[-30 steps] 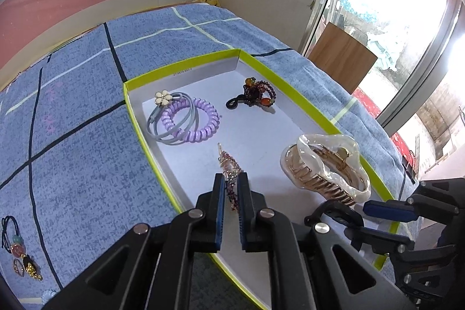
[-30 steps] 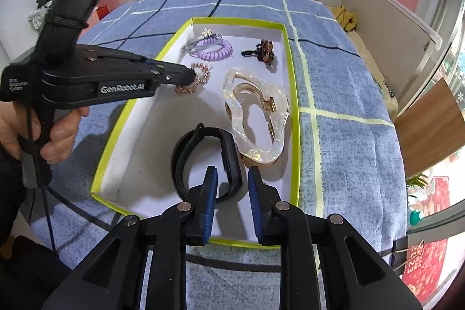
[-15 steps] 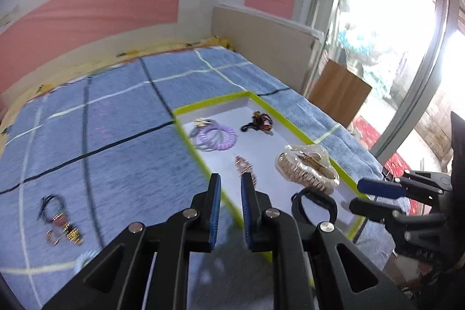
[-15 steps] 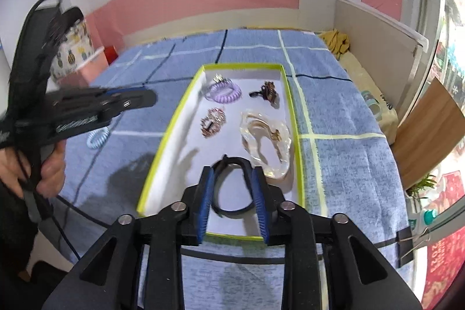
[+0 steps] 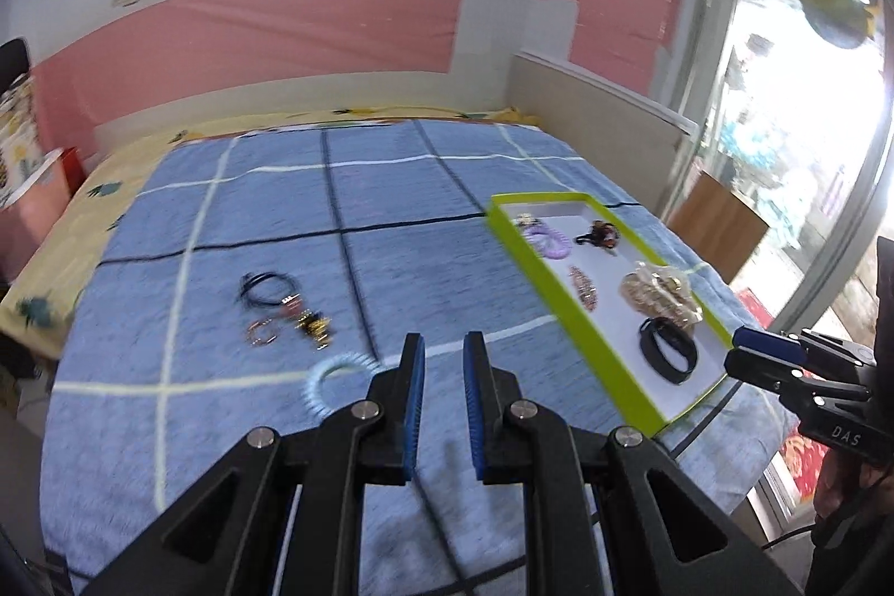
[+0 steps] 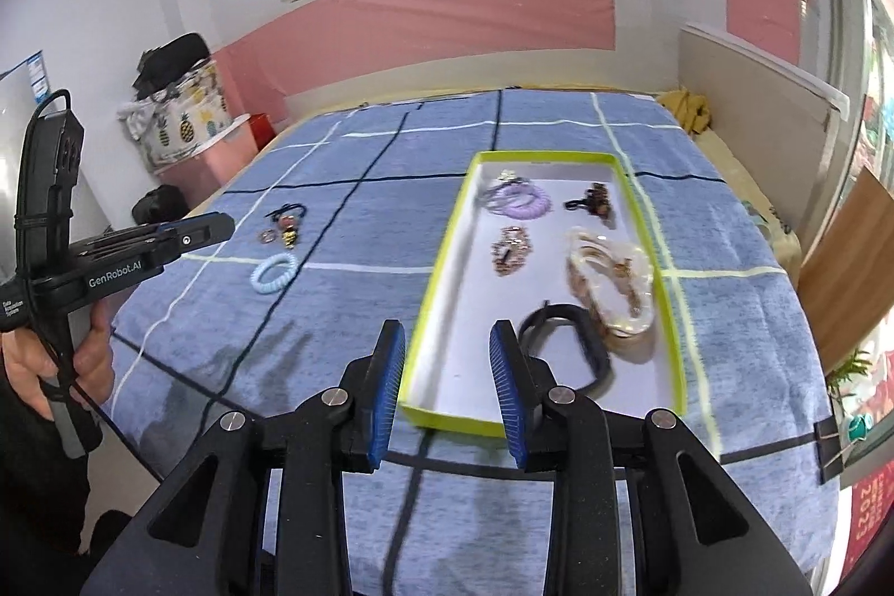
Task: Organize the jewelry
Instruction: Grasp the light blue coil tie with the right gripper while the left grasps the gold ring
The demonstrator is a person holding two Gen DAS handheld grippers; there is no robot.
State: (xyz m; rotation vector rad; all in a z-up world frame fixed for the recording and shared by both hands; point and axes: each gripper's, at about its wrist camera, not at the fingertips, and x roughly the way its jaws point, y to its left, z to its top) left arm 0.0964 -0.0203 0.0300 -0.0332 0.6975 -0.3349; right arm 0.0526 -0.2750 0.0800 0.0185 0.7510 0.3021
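Note:
A white tray with a lime rim (image 6: 433, 286) (image 5: 581, 333) lies on the blue checked bedspread. In it are a purple coil tie (image 6: 519, 202), a dark beaded clip (image 6: 592, 199), a beaded clip (image 6: 508, 249), a pearly claw clip (image 6: 612, 283) and a black band (image 6: 564, 350). On the bedspread to the left lie a light blue coil tie (image 6: 274, 273) (image 5: 341, 375), a black cord bracelet (image 5: 268, 289) and small gold pieces (image 5: 313, 325). My left gripper (image 5: 444, 372) is slightly open and empty above the bedspread. My right gripper (image 6: 447, 361) is open and empty, short of the tray's near end.
A beige board (image 6: 754, 93) stands along the bed's right side, with a window beyond it. A pink box and bags (image 6: 184, 121) stand at the back left. The bed's near edge runs under both grippers.
Both grippers have pulled back and up from the tray. The left one let go of the beaded clip in the tray and swung left. The right one has opened wider.

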